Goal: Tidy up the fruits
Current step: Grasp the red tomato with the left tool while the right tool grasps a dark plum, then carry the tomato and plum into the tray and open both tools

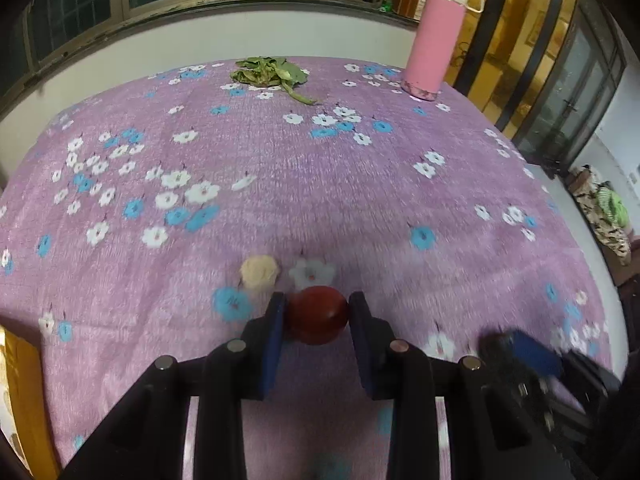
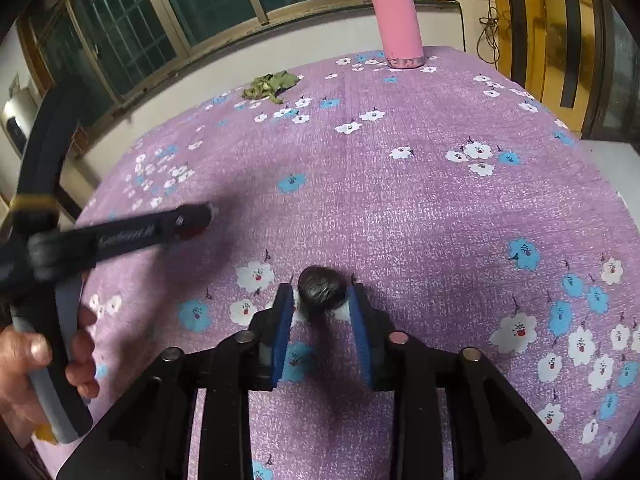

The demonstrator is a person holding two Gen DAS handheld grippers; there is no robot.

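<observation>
Left wrist view: close above the cloth (image 1: pixel 320 184), looking forward and down along its own fingers toward the window wall. Right wrist view: same low, near stance, angled a little rightward. Shared by both: cloth, leaves (image 1: pixel 268 72) (image 2: pixel 270 85) and pink bottle (image 1: pixel 434 40) (image 2: pixel 396 12) at the far edge

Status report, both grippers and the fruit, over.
Left gripper shut on red fruit. Right gripper around dark fruit, grip unclear. Nothing blocking.

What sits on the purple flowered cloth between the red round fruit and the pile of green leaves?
Only the small beige fruit, just beyond the red round fruit; past it, bare cloth up to the green leaves, in the left wrist view.
</observation>
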